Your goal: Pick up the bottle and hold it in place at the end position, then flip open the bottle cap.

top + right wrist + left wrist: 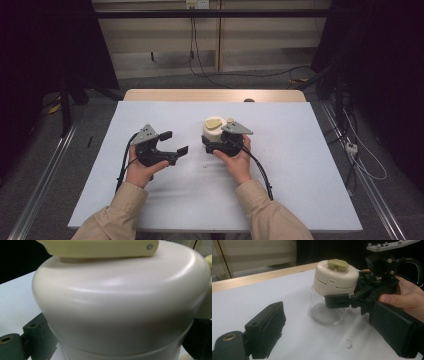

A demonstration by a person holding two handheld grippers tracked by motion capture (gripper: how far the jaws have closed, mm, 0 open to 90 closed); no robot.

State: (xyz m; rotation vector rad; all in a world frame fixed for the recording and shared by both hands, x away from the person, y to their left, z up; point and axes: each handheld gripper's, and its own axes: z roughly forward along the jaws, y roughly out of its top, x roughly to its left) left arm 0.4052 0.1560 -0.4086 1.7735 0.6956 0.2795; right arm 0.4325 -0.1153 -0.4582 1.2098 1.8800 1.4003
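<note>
Beige sleeves and both hands come in at the bottom of the high view, and going left to right, the left gripper (174, 142) hovers over the white table cover (300, 165) with its jaws spread wide and nothing between them, aimed toward the middle; in the left gripper view its own two black jaws stand far apart at the bottom corners with bare cover between. Just right of centre stands the clear glass jar (325, 312), upright, under a cream domed lid (335, 277) that carries a flat yellowish flip handle (337, 263) on top. The right gripper (216, 145) is at the jar, and in the left gripper view one of its black jaws lies across the front of the glass just below the lid, so it looks closed on the jar to steady it, though the far jaw is behind the jar and actual contact cannot be confirmed. My reading is that the step in hand is bracing the jar while the free gripper comes in to work the lid; the next move calls for the left jaws to narrow onto the lid or its handle squarely, without tipping the glass. Up close, the right gripper view is blurred, cutting off the jar's base, and whether the jar holds anything is hard to tell
</note>
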